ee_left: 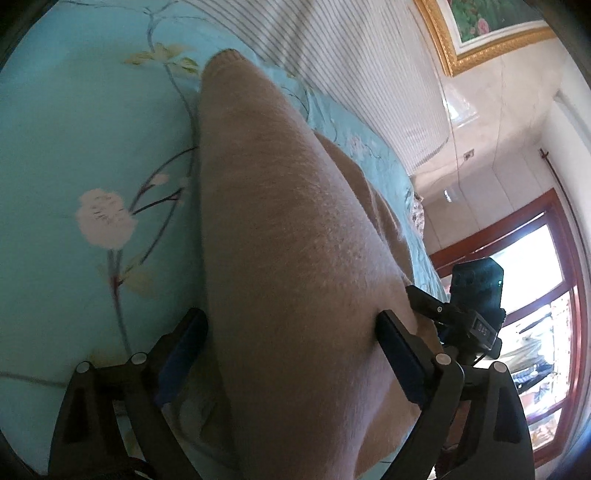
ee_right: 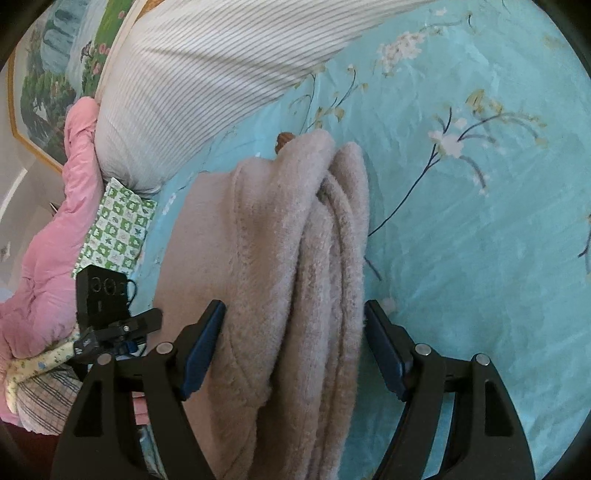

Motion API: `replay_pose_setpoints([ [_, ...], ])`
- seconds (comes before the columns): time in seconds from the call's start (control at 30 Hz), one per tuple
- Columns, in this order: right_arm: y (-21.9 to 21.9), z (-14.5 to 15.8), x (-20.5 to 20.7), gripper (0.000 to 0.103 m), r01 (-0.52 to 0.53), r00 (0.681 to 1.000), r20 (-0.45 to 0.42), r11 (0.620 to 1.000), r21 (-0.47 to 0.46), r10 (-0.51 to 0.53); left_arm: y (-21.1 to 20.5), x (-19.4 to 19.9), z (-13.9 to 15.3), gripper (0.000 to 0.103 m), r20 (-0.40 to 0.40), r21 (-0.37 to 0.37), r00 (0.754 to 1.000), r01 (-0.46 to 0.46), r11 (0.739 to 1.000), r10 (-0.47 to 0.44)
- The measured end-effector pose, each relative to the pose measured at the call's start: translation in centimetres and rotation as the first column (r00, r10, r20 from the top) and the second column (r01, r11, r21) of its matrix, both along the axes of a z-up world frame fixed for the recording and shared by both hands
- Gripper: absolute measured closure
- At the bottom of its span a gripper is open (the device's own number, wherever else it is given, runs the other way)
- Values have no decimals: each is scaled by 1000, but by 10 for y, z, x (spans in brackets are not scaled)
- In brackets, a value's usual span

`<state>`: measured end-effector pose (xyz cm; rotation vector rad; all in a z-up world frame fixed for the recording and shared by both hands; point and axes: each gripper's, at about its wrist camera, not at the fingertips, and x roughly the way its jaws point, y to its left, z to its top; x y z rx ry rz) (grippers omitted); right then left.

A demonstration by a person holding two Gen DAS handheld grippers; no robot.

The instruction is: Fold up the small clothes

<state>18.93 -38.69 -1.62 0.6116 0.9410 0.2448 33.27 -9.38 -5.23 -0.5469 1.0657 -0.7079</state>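
Observation:
A fluffy beige garment (ee_left: pixel 280 221) lies in a long fold on the blue flowered bedsheet (ee_left: pixel 74 129). My left gripper (ee_left: pixel 291 332) is open, its fingers standing wide on either side of the garment's near end. In the right wrist view the same garment (ee_right: pixel 280 229) is bunched in several thick lengthwise layers. My right gripper (ee_right: pixel 295 321) straddles that bundle, and its blue pads sit at the bundle's sides without visibly squeezing it. A small brown piece (ee_right: pixel 284 138) pokes out behind the garment's far end. The other gripper's black body (ee_right: pixel 103 295) shows at the left.
A striped pillow (ee_right: pixel 207 74) lies at the head of the bed, with a pink quilt (ee_right: pixel 48 258) and a green checked cloth (ee_right: pixel 118 229) beside it. A gold-framed painting (ee_left: pixel 491 26) hangs on the wall. A red-framed window (ee_left: pixel 535 295) is at the right.

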Motion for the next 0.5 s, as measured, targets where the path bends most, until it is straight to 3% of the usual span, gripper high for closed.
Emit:
replay_pose_setpoints([
  [0.1,5,-4,2,49,-7,1000,-15,999,54,8,-10,4,2,33,15,23,999,37,999,-37],
  [0.23,15,4,-3,64,20,1000,-5,999,37,-20,-9,2,3,56,21,-2,998,51,999,-51],
  [0.5,78,42,-27,69,-62,993,108,997,54,56,43,-50,59,58,152,56,988,28,998,-36],
])
